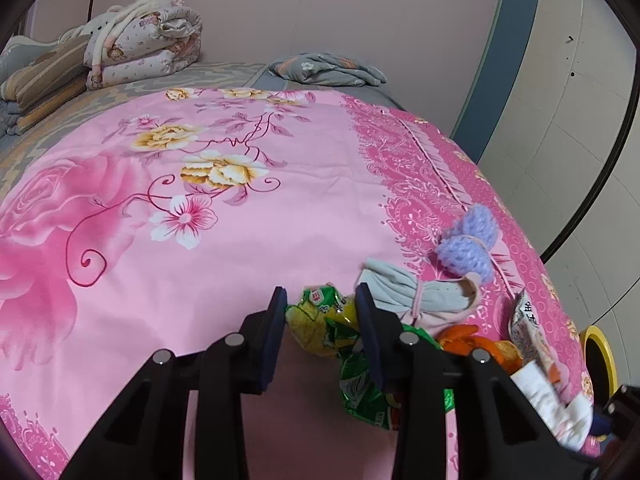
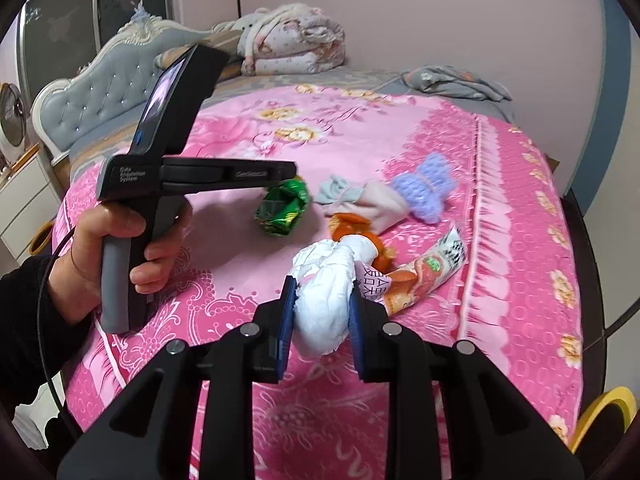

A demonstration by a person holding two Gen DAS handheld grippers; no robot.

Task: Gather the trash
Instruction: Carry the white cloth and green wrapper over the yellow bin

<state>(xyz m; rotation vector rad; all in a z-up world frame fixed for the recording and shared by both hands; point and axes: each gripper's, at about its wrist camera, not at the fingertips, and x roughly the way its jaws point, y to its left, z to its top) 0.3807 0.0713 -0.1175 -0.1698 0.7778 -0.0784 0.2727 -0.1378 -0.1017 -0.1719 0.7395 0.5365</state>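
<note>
A crumpled green and yellow snack wrapper [image 1: 320,320] lies on the pink bedspread [image 1: 224,240], between the fingers of my left gripper [image 1: 322,300], whose jaws stand close around it; it also shows in the right wrist view [image 2: 284,210]. My right gripper [image 2: 322,292] is shut on a crumpled white tissue [image 2: 324,304], which also shows in the left wrist view [image 1: 548,400]. Orange peel [image 2: 352,228] and a long snack packet [image 2: 424,272] lie just beyond the tissue.
A grey and pink sock bundle [image 2: 360,200] and a purple knitted piece [image 2: 428,188] lie behind the trash. Folded quilts [image 2: 296,40] and a grey cloth [image 2: 456,80] are at the far end. A yellow-rimmed bin [image 2: 604,412] stands beside the bed at right.
</note>
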